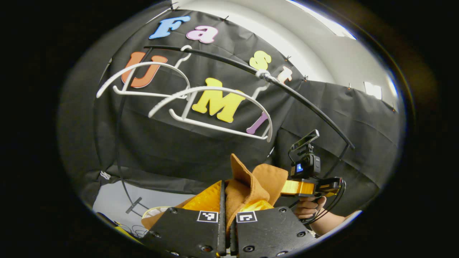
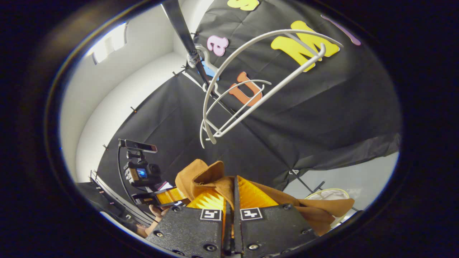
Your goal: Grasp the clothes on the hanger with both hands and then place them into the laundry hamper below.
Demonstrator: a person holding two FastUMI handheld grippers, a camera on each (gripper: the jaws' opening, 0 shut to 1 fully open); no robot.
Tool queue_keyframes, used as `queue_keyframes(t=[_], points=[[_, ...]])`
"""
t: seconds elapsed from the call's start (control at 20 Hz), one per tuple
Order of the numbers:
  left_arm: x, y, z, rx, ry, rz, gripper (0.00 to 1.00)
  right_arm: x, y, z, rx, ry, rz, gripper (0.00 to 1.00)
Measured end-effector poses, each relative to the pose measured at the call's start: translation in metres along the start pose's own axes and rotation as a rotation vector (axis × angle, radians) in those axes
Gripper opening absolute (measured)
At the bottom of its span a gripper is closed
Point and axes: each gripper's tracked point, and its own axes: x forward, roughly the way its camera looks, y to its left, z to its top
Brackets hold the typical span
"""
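Black cloth wall hangs creased across booth, pinned along top edge. White wall rises above it, bright strip of ceiling light at top. In right gripper view, white wall curves beside cloth, lit panel glowing high up. Dark curved rail arcs across cloth. Pale grey floor shows under cloth's lower hem; same pale floor in right gripper view.
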Motion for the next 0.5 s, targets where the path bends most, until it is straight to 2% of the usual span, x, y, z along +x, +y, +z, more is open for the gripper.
queue_keyframes(t=[0.2,0.25,0.3,0.35,0.45,0.5], points=[[0.012,-0.001,-0.014,-0.003,0.015,0.011,0.05,0.012,0.003,-0.012,0.084,-0.001,0.031,0.06],[0.013,0.001,-0.016,-0.001,0.01,0.022,0.1,0.013,0.0,-0.014,0.083,0.001,0.031,0.06],[0.015,0.006,-0.02,-0.01,0.016,0.031,0.05,0.015,-0.006,-0.014,0.101,-0.003,0.025,0.06],[0.016,0.009,-0.026,-0.027,0.021,0.037,0.04,0.019,-0.011,-0.021,0.127,0.007,0.025,0.06],[0.019,0.019,-0.039,-0.065,0.034,0.037,0.04,0.021,-0.031,-0.031,0.177,0.011,0.015,0.06],[0.023,0.025,-0.046,-0.087,0.044,0.037,0.1,0.022,-0.043,-0.035,0.195,0.011,-0.001,0.06]])
